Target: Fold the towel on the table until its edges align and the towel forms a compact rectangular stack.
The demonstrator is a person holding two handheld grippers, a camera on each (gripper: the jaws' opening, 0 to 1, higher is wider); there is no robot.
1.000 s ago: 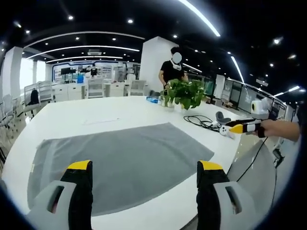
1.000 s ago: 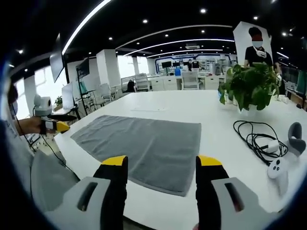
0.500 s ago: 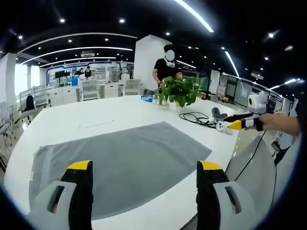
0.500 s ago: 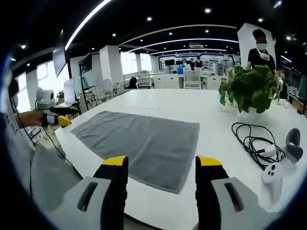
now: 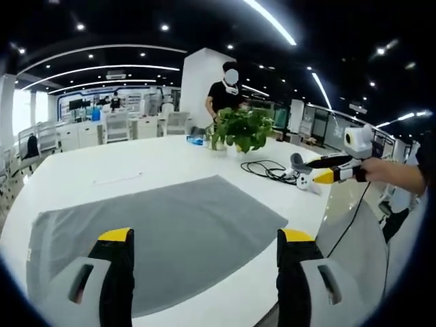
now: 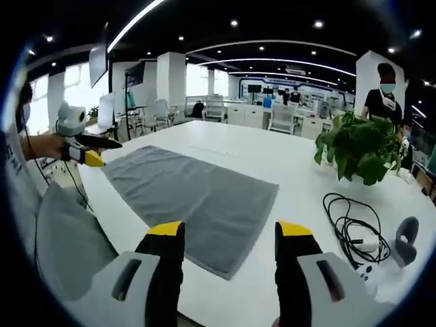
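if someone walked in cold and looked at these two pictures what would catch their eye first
The gray towel lies spread flat and unfolded on the big white table, right ahead of both open claws, left and right. Past its far end stands a leafy potted plant, and a tangle of black cable lies beside it on the table.

Bright, even light pours from ceiling strip lights point(image 5: 272, 20) and spotlights; the white counter point(image 6: 286, 163) glares softly, shadows stay faint, and fisheye distortion bends the edges.
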